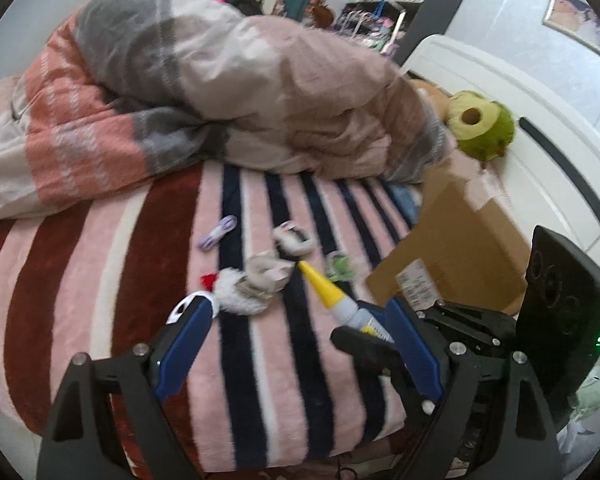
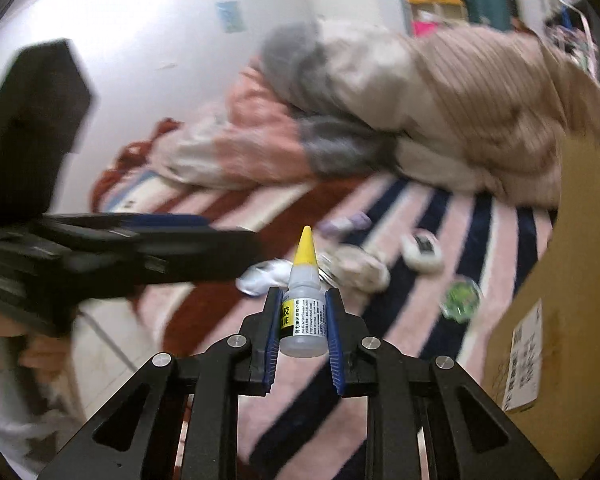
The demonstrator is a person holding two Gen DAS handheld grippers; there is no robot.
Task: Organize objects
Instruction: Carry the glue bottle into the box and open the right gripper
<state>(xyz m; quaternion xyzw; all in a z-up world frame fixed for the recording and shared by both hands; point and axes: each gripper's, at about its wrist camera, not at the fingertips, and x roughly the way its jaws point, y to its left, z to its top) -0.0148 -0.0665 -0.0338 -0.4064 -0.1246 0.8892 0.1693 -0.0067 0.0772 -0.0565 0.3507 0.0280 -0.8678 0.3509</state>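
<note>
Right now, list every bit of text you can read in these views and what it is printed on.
Small glue bottle with yellow nozzle, held in the right gripper: yellow label ends in "UE"; the fine print is too small to read.
White shipping label on the brown cardboard box: blurred, unreadable.
Nothing else legible.

Glue bottle was translucent white w/ yellow cone cap & yellow-black label. Gripper pads were blue on black frames. Bed blanket had pink, white, dk red & navy stripes. Duvet was pink, grey & salmon blocks. Box was plain brown cardboard; plush was green.
</note>
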